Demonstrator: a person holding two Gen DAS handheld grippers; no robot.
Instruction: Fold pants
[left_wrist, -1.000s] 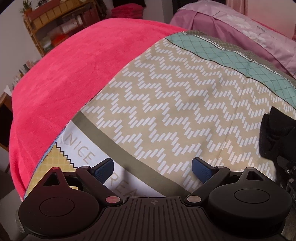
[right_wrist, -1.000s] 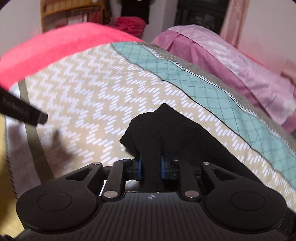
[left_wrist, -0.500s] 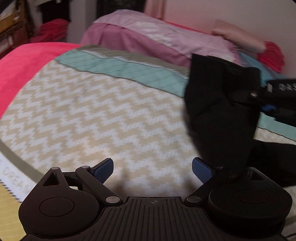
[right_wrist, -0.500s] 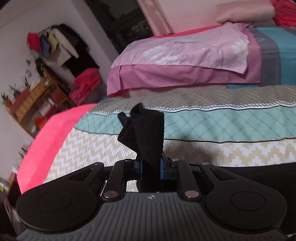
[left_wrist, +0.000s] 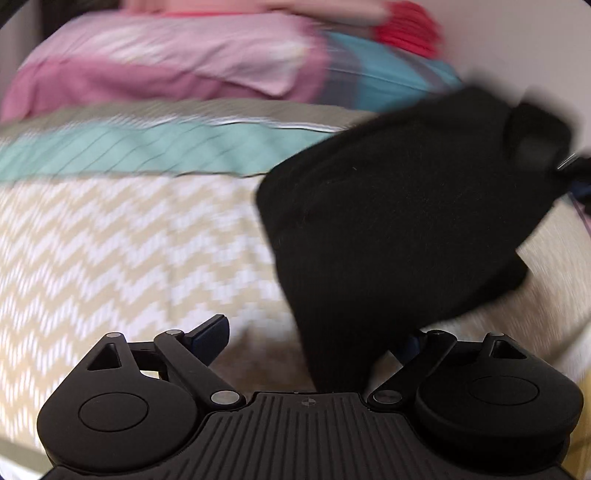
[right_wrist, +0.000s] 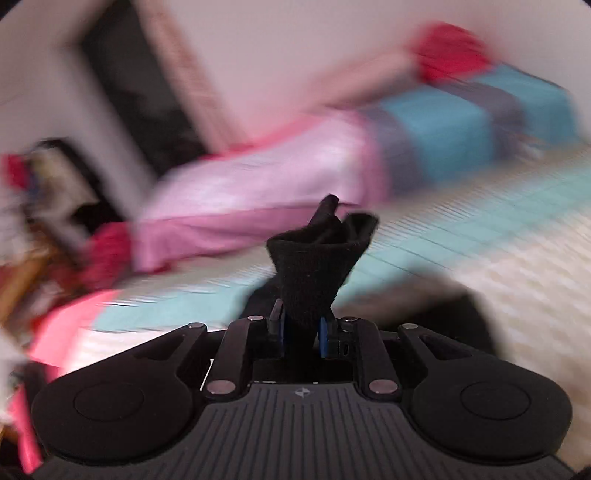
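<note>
Meanwhile the right tongs (right_wrist: 302, 328) clench a bunched end of the black pants (left_wrist: 399, 229) — which hang slantwise from upper right to lower centre above the bed (left_wrist: 129, 240) — beside the left tongs (left_wrist: 310, 339), spread and empty.

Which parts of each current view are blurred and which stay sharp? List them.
Left wrist view: the zigzag bedspread and pink bedding are motion-smeared; the left gripper is crisp. Right wrist view: the whole room streaks, while the right gripper and the black pants clamped in it stay sharp.
</note>
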